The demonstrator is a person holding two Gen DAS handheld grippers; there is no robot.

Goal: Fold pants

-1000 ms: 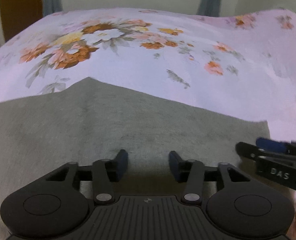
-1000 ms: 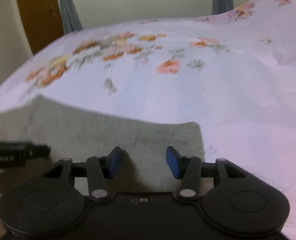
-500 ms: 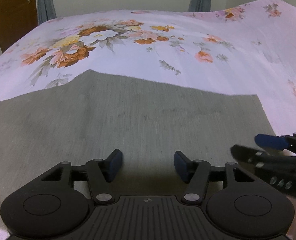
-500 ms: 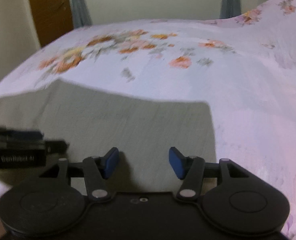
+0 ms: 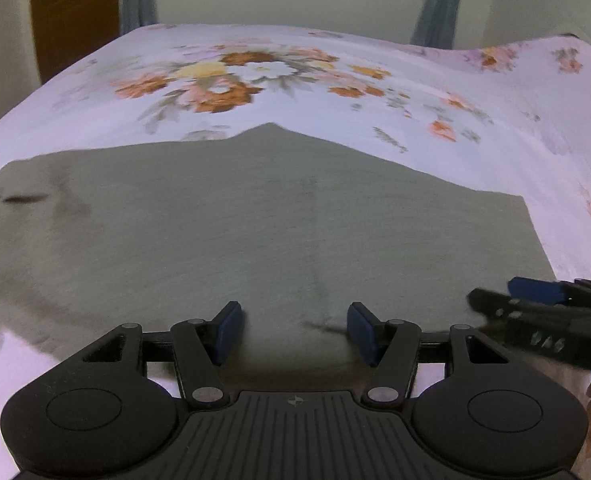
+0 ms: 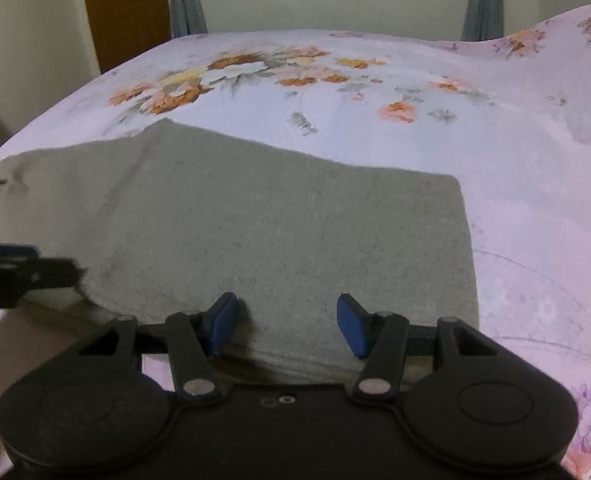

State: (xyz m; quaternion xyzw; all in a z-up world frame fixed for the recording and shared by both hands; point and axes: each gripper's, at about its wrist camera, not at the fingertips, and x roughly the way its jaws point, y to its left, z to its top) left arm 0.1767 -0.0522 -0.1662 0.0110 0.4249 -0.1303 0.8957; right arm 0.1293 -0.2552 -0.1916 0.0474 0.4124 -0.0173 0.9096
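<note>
Both claws, left claw (image 5: 293, 328) and right claw (image 6: 285, 324), have pulled back toward the near edge of the grey pants (image 5: 255, 232) since a second ago, with jaws apart and nothing held. I judge one fold finished. Pants lie flat on the bed (image 5: 475, 92), long axis left to right, the square end toward the right.

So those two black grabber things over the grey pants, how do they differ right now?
Position: the left gripper sits nearer the middle of the pants; the right gripper is near their right edge.
Casing: the left's body is ribbed, the right's is smooth.
Shared: both have blue pads, jaws spread open with nothing gripped, and sit at the near edge of the pants on the floral bedsheet.
</note>
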